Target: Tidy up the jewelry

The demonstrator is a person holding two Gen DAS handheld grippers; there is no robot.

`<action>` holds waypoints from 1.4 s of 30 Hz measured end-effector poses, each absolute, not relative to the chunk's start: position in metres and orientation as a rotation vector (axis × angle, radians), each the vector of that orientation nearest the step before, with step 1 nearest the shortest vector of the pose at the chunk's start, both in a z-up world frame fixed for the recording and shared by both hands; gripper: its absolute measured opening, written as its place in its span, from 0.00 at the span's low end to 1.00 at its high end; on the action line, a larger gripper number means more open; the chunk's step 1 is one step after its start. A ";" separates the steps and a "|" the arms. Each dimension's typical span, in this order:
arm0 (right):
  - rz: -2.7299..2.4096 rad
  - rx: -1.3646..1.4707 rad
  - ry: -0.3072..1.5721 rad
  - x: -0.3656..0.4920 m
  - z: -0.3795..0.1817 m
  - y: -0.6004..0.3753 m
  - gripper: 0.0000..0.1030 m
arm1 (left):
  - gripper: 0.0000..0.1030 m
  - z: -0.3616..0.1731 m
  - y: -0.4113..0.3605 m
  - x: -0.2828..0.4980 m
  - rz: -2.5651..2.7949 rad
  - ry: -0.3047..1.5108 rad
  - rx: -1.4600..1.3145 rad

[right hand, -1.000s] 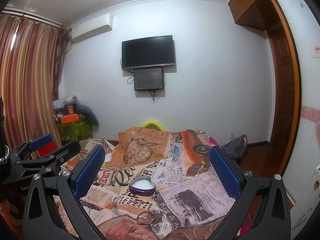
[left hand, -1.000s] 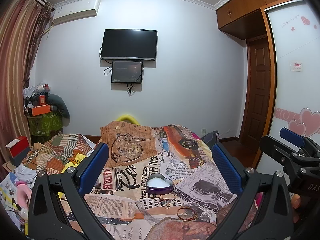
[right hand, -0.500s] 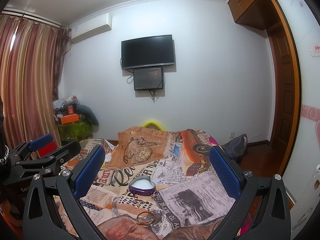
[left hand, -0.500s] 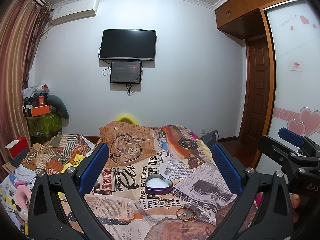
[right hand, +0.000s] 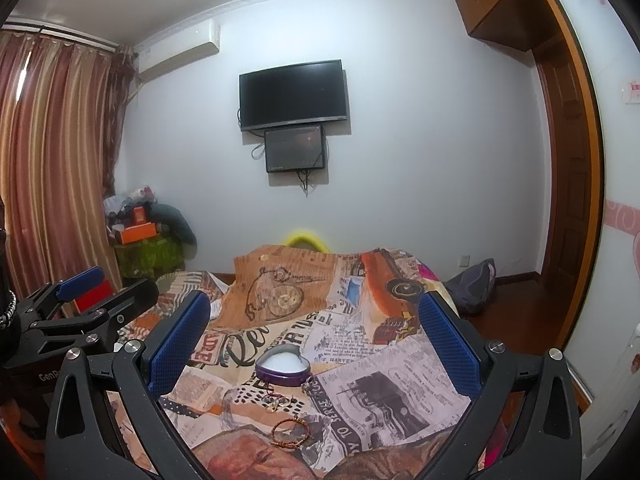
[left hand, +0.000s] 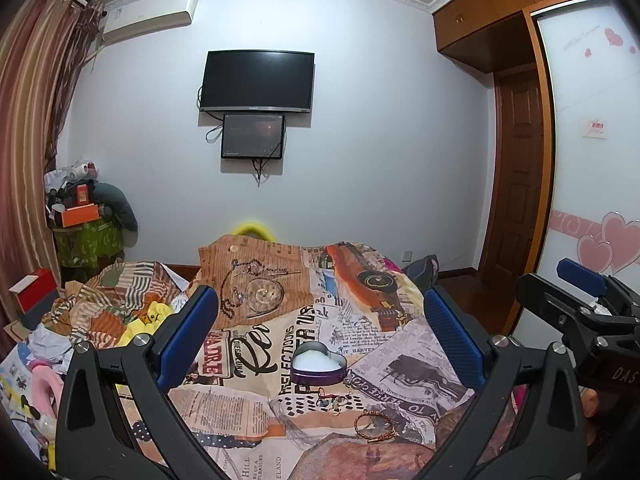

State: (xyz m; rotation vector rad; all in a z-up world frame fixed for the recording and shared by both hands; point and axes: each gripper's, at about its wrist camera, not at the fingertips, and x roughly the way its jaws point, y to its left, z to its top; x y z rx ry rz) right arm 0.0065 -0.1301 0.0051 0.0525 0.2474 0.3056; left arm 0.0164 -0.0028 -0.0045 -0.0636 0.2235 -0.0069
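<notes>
A purple heart-shaped tin (left hand: 319, 365) (right hand: 283, 367) with a white lining sits open on the newspaper-print cloth (left hand: 256, 344) (right hand: 360, 344). In front of it lie small rings and a chain (left hand: 332, 394) (right hand: 278, 400), and nearer still a brown braided bracelet (left hand: 374, 424) (right hand: 290, 432). My left gripper (left hand: 318, 316) is open and held above the cloth, well back from the jewelry. At the same height, beside it, my right gripper (right hand: 314, 314) is also open. Neither holds anything.
A heap of clothes and toys (left hand: 100, 316) lies left of the cloth. Behind it a cluttered green stand (left hand: 86, 236) (right hand: 148, 252) is against the wall. A dark bag (right hand: 474, 284) lies on the floor at right, near a wooden door (left hand: 516, 176).
</notes>
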 end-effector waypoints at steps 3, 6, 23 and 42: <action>0.295 0.049 0.267 0.011 0.001 -0.130 1.00 | 1.00 -0.009 -0.001 0.023 -0.008 0.242 -0.068; 0.283 0.043 0.299 0.020 -0.008 -0.129 1.00 | 1.00 -0.014 0.003 0.032 -0.008 0.265 -0.073; 0.300 -0.033 0.685 0.093 -0.103 -0.122 1.00 | 0.86 -0.091 0.032 0.113 0.018 0.535 -0.021; 0.515 -0.089 0.969 0.138 -0.177 -0.089 0.44 | 0.51 -0.192 0.025 0.165 -0.166 0.916 -0.126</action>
